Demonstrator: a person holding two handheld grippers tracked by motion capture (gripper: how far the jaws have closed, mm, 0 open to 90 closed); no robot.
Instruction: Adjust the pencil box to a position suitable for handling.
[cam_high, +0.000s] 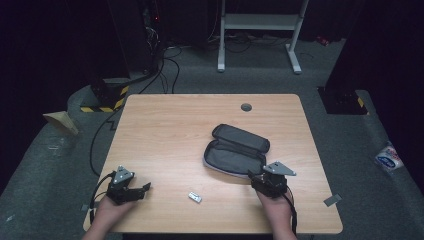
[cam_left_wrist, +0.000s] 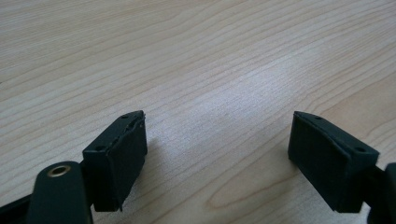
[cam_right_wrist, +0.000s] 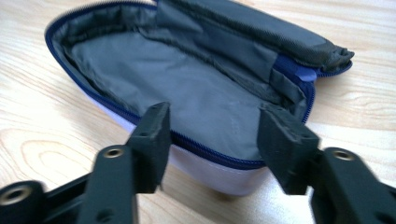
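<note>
Two tongs spread wide, left, right | pouch unzipped | no legible writing | small packet on table

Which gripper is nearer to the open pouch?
Right. The right gripper is at the pouch's near edge; the left gripper is far to its left, over bare table.

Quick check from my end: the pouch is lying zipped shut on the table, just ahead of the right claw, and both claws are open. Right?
Not quite: the pouch is unzipped and lying open, its grey lining exposed, as the right gripper view shows. The rest holds: it sits on the table just ahead of the right claw, and both that and the left claw are open.
</note>
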